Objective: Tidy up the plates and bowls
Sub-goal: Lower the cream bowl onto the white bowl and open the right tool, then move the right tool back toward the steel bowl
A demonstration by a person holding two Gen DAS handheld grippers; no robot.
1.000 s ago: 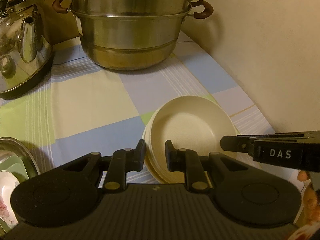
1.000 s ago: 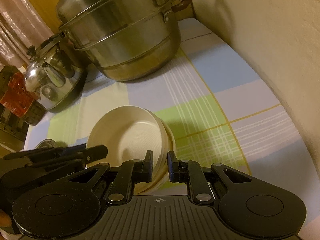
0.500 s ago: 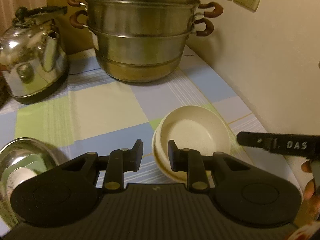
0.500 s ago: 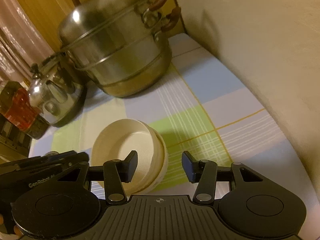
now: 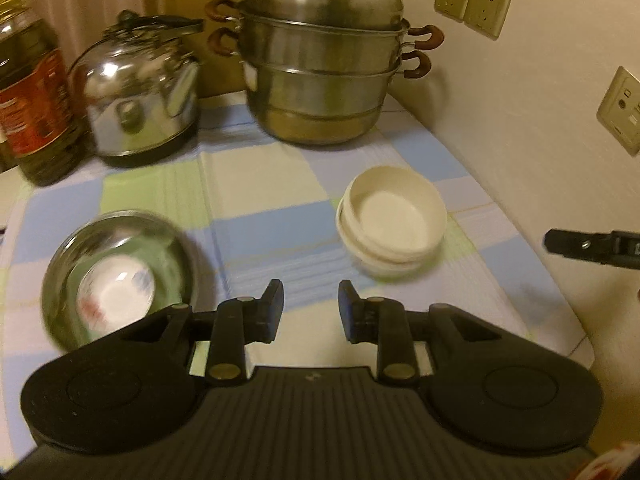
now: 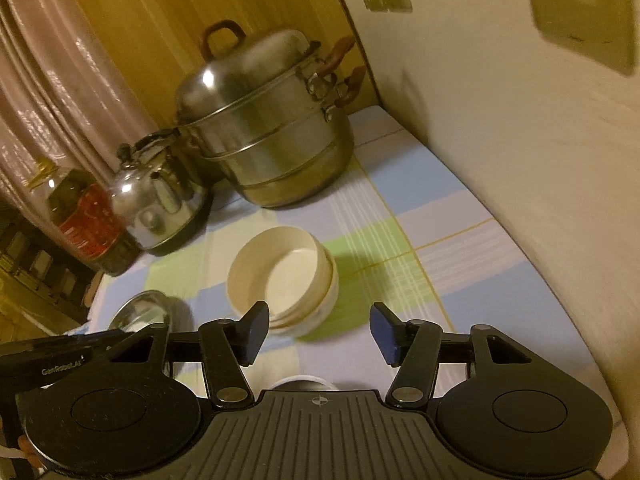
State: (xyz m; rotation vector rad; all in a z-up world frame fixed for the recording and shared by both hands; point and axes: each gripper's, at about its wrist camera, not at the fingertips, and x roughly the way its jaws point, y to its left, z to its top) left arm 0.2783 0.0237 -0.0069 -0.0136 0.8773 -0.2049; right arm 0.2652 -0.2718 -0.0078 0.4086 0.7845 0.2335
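Note:
A stack of cream bowls [image 5: 392, 222] sits on the checked tablecloth [image 5: 260, 184], right of centre; it also shows in the right wrist view [image 6: 282, 278]. A steel bowl [image 5: 116, 268] at the left holds a small white patterned bowl [image 5: 114, 294]; its rim shows in the right wrist view [image 6: 138, 312]. My left gripper [image 5: 310, 312] is open and empty, held back above the cloth, short of the stack. My right gripper [image 6: 316, 332] is open wide and empty, above and behind the stack. Its tip shows at the right edge of the left wrist view [image 5: 592, 246].
A large steel steamer pot [image 5: 324, 68] and a steel kettle [image 5: 140, 92] stand at the back, an oil bottle [image 5: 32, 108] at the back left. The wall with sockets [image 5: 472, 8] runs along the right. A round white object [image 6: 300, 382] peeks out under my right gripper.
Both grippers have pulled back and up from the cream bowl stack. The right gripper opened wide, the left opened somewhat. The stack stays on the cloth. The steel bowl has come into view.

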